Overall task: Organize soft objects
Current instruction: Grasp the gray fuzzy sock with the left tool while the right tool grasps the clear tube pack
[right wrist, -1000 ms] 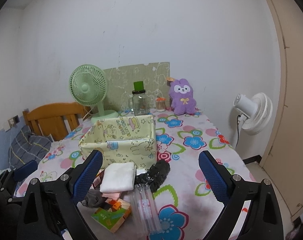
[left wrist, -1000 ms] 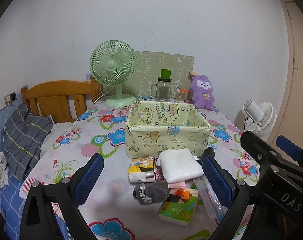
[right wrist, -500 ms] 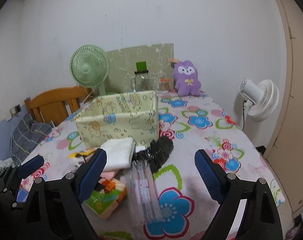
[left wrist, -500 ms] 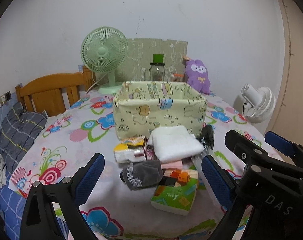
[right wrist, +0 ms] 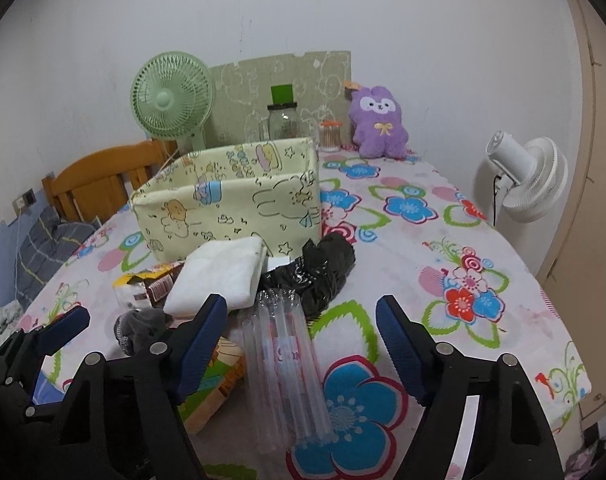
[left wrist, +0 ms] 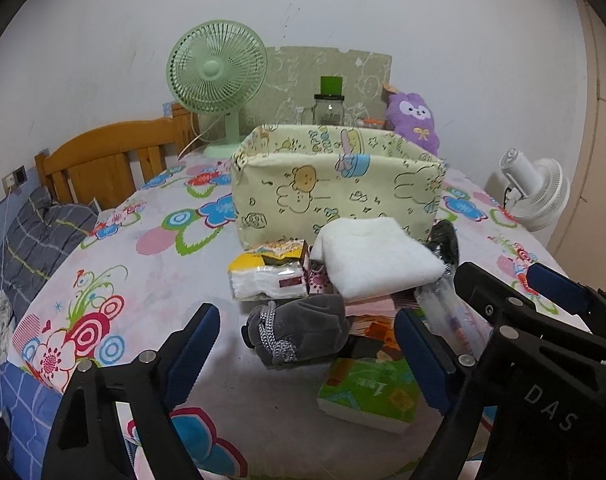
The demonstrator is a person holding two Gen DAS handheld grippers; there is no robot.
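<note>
Both grippers have dropped lower and closer to the pile since a second ago, and their jaws have narrowed from nearly full width

The left gripper [left wrist: 307, 344] is closing but nothing's pinched yet: the grey sock [left wrist: 299, 330] sits right between its fingers with a gap on both sides. Just beyond the sock is the white towel [left wrist: 377, 258], lying on top of the heap, with a tissue pack [left wrist: 269, 276] off toward the left finger. By the right finger there's a green tissue packet [left wrist: 369, 394], partly tucked under the sock.

The right gripper [right wrist: 301, 336] is also closing with nothing held. A clear plastic pack [right wrist: 287, 364] lies between its fingers, running back toward the camera, touching neither pad. Past the fingertips is a black bag [right wrist: 317, 272], crumpled, beside the towel [right wrist: 219, 274], which sits just beyond the left finger.

The fabric bin [left wrist: 335, 184] stands upright behind the whole heap, straight ahead of both grippers. Can't see what's in it from here. A purple plush [right wrist: 379, 122] sits way back at the wall, next to a jar [right wrist: 282, 120] and a green fan [right wrist: 171, 100]
</note>
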